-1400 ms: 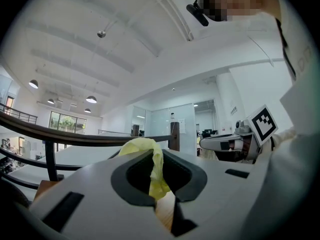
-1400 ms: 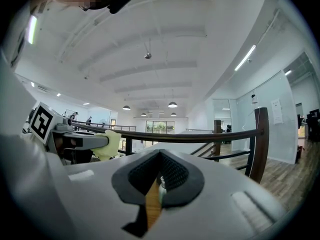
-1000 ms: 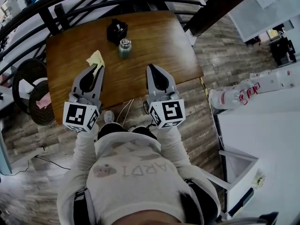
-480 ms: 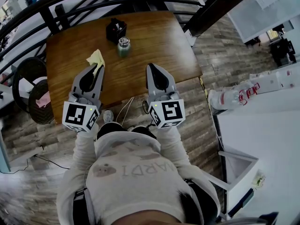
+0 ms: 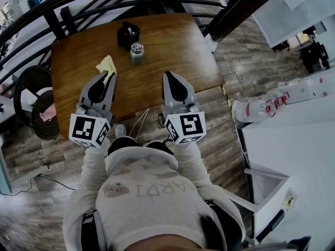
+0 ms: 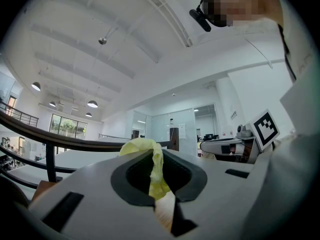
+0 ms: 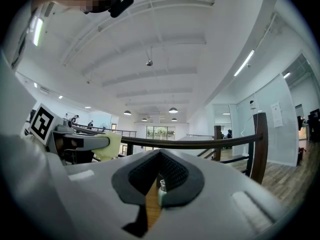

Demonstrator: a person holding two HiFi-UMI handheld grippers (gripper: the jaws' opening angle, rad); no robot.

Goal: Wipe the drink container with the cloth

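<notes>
The left tool (image 5: 108, 77), centre left in the head view, is clamped on the yellow cloth (image 5: 106, 64), the right tool (image 5: 169, 77) has its jaws together on nothing, and the drink container (image 5: 137, 53) stands upright on the desk (image 5: 172, 41) at upper middle, seemingly just beside a black box (image 5: 129, 34).
</notes>
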